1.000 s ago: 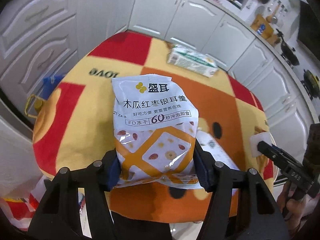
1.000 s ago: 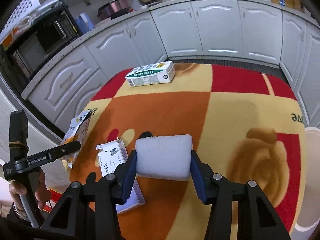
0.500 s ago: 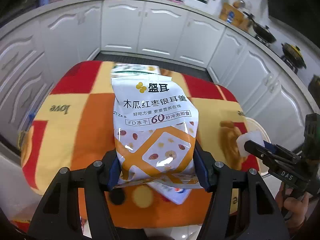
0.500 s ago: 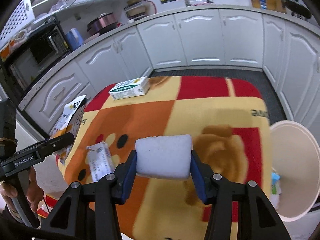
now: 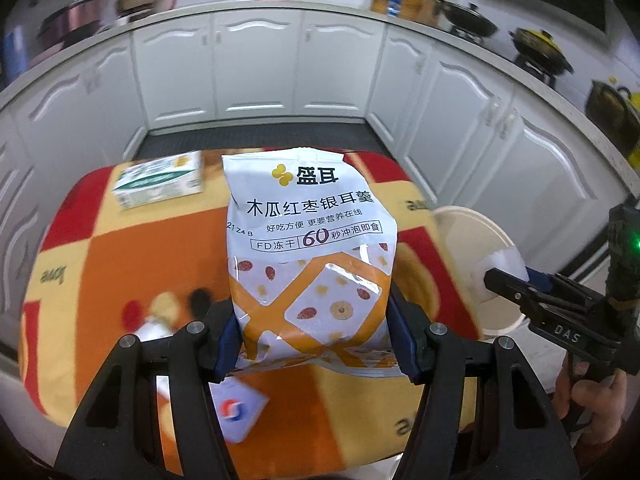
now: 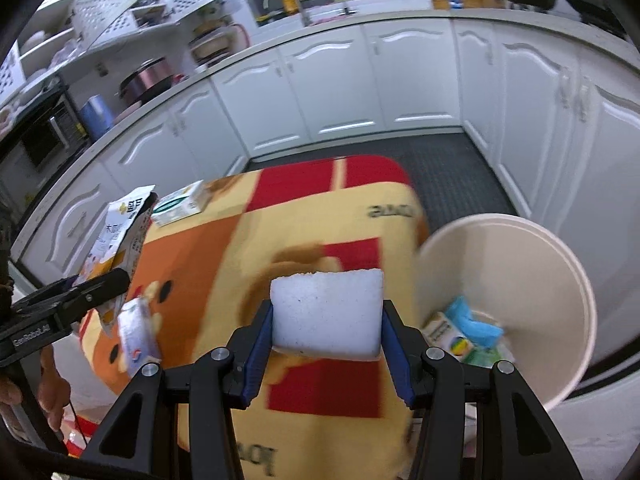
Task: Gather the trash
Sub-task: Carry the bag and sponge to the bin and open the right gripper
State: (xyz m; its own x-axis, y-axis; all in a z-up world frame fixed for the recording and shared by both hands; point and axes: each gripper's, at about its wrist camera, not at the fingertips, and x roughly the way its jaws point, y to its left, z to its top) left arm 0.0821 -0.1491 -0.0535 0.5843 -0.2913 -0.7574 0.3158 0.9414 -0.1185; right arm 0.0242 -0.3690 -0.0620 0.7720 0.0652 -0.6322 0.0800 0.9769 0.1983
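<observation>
Both pieces of trash are in the air, carried toward the white bin point(image 6: 516, 240) beside the table point(image 6: 224, 248). The left gripper point(image 5: 314, 336) clamps a snack bag point(image 5: 308, 248); the right gripper point(image 6: 326, 334) squeezes a white foam block point(image 6: 326, 312) close to the bin's rim. Next, I think, each claw must come over the bin's mouth and open there.

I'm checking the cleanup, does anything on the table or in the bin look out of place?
Nothing looks spilled or broken. A green carton and a small white packet lie on the table, uncollected. The bin already holds some trash.
</observation>
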